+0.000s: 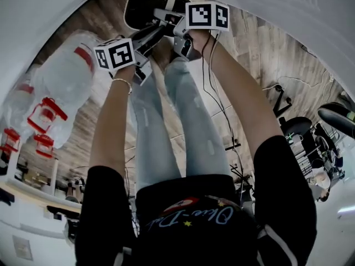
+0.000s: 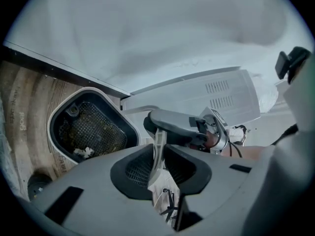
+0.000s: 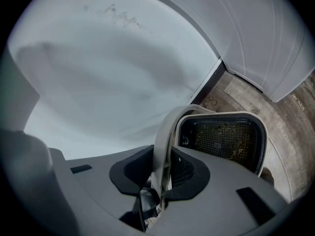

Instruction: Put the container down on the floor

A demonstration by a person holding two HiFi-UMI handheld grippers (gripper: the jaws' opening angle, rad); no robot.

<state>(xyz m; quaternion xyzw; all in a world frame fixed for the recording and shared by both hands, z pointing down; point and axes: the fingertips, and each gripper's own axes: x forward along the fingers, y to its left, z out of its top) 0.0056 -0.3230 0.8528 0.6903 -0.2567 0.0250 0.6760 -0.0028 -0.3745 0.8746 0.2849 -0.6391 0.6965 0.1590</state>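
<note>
The container (image 1: 145,5) is a white-rimmed tub with a dark mesh inside, seen at the top of the head view beyond the person's legs. Its pale band handle (image 3: 166,132) arches back from its rim. My right gripper (image 3: 165,168) is shut on that band, with the tub's mesh (image 3: 224,136) just ahead. My left gripper (image 2: 158,154) is shut on a thin pale strip of the same handle (image 2: 158,141), and the tub (image 2: 91,129) lies to its left over wood planks. Both grippers (image 1: 152,37) (image 1: 169,24) meet at the tub. Whether the tub touches the floor is hidden.
Large clear water bottles with red handles (image 1: 58,87) stand at the left. A white curved panel (image 3: 123,68) rises close behind the tub. Wood plank floor (image 1: 260,49) runs right, with cables (image 1: 288,82) and a black office chair (image 1: 338,118).
</note>
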